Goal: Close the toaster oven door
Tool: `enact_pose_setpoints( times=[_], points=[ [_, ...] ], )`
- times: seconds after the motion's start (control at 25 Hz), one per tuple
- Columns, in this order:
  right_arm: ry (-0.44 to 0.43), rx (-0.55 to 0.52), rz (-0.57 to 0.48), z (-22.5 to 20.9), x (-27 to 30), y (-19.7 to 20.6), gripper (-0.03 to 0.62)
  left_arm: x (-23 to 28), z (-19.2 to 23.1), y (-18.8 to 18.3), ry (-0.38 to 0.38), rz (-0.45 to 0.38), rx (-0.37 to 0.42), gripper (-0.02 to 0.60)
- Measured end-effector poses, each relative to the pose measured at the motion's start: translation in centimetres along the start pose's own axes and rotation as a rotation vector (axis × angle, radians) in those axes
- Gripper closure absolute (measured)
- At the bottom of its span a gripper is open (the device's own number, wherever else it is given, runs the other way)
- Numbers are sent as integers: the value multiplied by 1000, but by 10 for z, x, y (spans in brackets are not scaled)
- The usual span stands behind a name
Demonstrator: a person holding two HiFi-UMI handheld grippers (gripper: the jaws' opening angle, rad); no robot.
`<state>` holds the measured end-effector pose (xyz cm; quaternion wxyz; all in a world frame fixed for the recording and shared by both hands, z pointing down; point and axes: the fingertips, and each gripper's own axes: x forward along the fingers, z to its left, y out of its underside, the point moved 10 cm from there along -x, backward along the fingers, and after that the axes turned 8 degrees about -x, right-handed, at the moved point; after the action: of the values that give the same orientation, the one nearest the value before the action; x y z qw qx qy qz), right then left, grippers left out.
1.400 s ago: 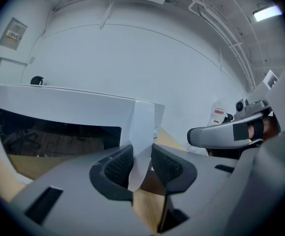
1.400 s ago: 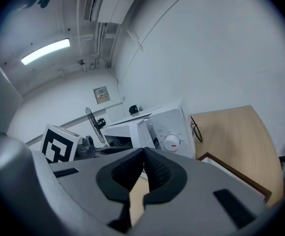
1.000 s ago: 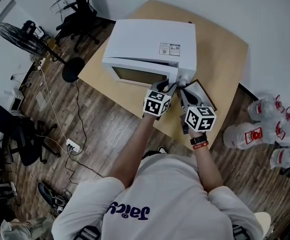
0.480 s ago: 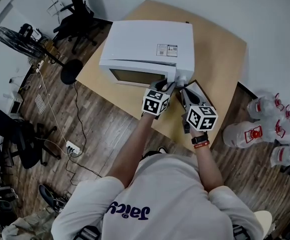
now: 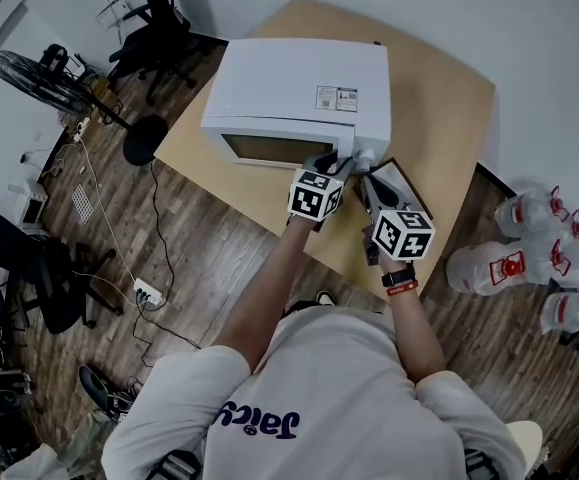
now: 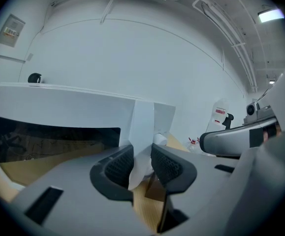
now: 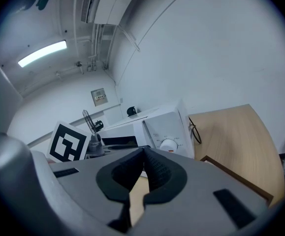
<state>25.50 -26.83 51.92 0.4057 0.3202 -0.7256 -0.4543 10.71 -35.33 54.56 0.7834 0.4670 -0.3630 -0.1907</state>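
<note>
A white toaster oven (image 5: 304,83) stands on a wooden table (image 5: 439,98), its dark door window (image 5: 269,150) facing me. My left gripper (image 5: 337,163) is at the door's right edge. In the left gripper view its pads (image 6: 168,163) are shut on the door's white upright handle (image 6: 143,127). The door looks nearly flush with the oven front. My right gripper (image 5: 366,173) hovers just right of the left one, in front of the control panel. Its jaws (image 7: 143,168) are shut with nothing between them. The white knob (image 7: 169,145) shows beyond them.
A dark-rimmed flat frame (image 5: 401,183) lies on the table under the right gripper. Large water bottles (image 5: 509,268) stand on the floor at the right. A fan (image 5: 39,73), office chairs (image 5: 159,33) and a power strip (image 5: 147,293) are on the left.
</note>
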Motion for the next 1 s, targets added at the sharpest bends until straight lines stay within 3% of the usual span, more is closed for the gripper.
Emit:
enact_pose_setpoints(
  times=[0.44,0.68,1.0],
  points=[
    [22,-4,-28,21,-28,-5,580,-9,-2,-4,-21,32,-31,456],
    [60,-31,-36,33,-53,-5,581,-54,-12,10,-19,8,-58,469],
    [102,-46,-41,58,-83,-1,580,-130,-35,21,-22,-63,-38,492]
  ],
)
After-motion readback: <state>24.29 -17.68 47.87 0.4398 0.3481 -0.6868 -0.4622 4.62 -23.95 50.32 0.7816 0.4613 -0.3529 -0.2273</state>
